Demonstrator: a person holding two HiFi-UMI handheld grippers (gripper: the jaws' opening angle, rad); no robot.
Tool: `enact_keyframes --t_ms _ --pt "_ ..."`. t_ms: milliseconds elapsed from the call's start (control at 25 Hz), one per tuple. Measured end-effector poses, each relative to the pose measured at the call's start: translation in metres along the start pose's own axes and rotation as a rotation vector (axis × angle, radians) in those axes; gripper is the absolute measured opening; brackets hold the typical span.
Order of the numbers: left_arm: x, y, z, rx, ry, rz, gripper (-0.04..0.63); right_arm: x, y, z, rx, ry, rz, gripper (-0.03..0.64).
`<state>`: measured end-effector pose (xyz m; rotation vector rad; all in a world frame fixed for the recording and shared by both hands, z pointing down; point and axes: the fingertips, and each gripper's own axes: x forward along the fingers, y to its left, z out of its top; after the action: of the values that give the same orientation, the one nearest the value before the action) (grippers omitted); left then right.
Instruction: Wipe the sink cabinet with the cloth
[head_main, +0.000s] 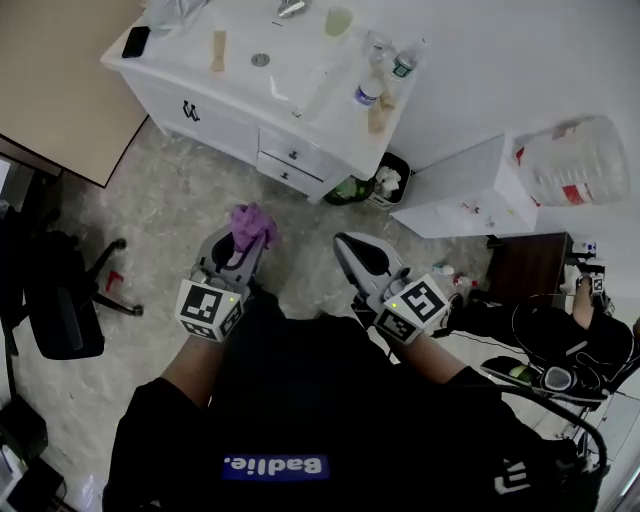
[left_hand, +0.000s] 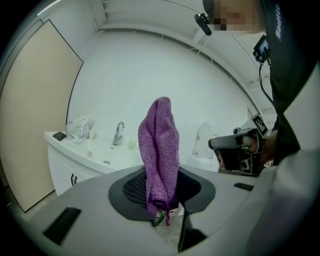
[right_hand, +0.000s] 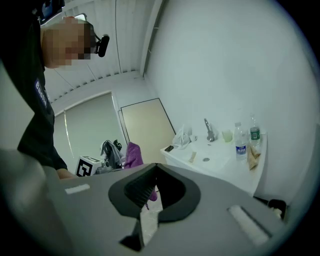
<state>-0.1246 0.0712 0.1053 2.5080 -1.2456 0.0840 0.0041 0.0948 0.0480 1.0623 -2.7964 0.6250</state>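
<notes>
The white sink cabinet (head_main: 230, 120) stands ahead across the floor, with basin and tap on top; it also shows in the left gripper view (left_hand: 70, 167) and the right gripper view (right_hand: 215, 165). My left gripper (head_main: 240, 245) (left_hand: 162, 200) is shut on a purple cloth (head_main: 252, 225) (left_hand: 160, 150), which sticks up in a bunch from the jaws. My right gripper (head_main: 352, 248) (right_hand: 154, 172) is beside it, shut with nothing held. Both are held low in front of the person, well short of the cabinet. The cloth (right_hand: 133, 154) also shows left of the right jaws.
Bottles (head_main: 370, 90), a cup and a phone (head_main: 135, 41) lie on the cabinet top. A small bin (head_main: 385, 182) sits at its right corner, beside a white box (head_main: 470, 190) and a large water jug (head_main: 575, 160). An office chair (head_main: 60, 310) stands left.
</notes>
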Motion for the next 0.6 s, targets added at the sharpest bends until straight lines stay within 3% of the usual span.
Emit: enact_keyframes --t_ms 320,600 --pt "0.061 0.092 -0.014 0.008 0.008 0.034 0.107 0.078 -0.035 -0.005 0.015 0.008 -0.007 0.002" --pt "0.123 0.138 -0.07 0.025 -0.017 0.145 0.107 0.1 -0.094 -0.065 0.022 0.02 0.049 0.002"
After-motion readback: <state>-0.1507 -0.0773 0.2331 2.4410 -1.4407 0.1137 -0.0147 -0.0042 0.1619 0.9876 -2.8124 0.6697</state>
